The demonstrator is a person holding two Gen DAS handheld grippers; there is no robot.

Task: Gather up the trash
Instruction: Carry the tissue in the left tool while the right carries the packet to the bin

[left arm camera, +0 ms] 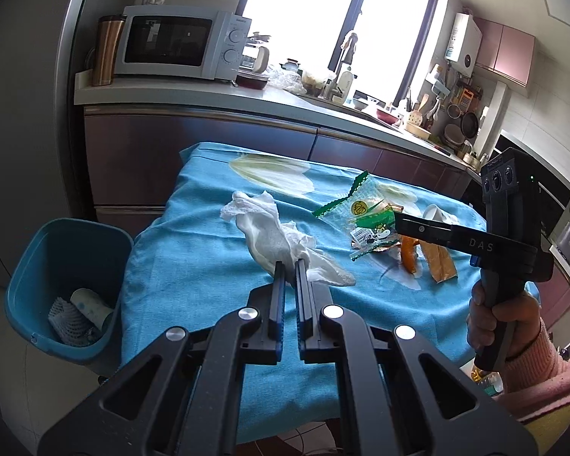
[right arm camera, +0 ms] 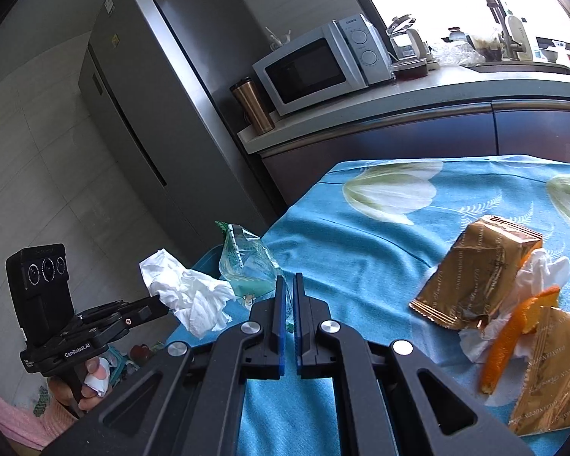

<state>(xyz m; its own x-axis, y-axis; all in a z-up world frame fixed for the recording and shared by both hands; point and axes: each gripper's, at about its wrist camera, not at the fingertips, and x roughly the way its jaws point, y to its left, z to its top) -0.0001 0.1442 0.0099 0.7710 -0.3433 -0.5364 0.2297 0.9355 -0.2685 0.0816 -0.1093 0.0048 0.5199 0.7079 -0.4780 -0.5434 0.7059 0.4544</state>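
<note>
My left gripper (left arm camera: pixel 290 266) is shut on a crumpled white tissue (left arm camera: pixel 273 235) and holds it above the blue tablecloth (left arm camera: pixel 193 250). The tissue also shows in the right wrist view (right arm camera: pixel 188 296), held out by the left gripper (right arm camera: pixel 159 306). My right gripper (right arm camera: pixel 288 279) is shut on a clear green snack wrapper (right arm camera: pixel 243 262); the wrapper also shows in the left wrist view (left arm camera: pixel 361 216), at the right gripper's tip (left arm camera: pixel 397 220). On the cloth lie gold wrappers (right arm camera: pixel 475 269), an orange peel (right arm camera: pixel 509 338) and another tissue (right arm camera: pixel 543 269).
A blue trash bin (left arm camera: pixel 45 266) stands left of the table, with trash inside. A kitchen counter (left arm camera: pixel 269 98) with a microwave (left arm camera: pixel 182 41) runs behind the table. A grey fridge (right arm camera: pixel 163 98) stands at the left.
</note>
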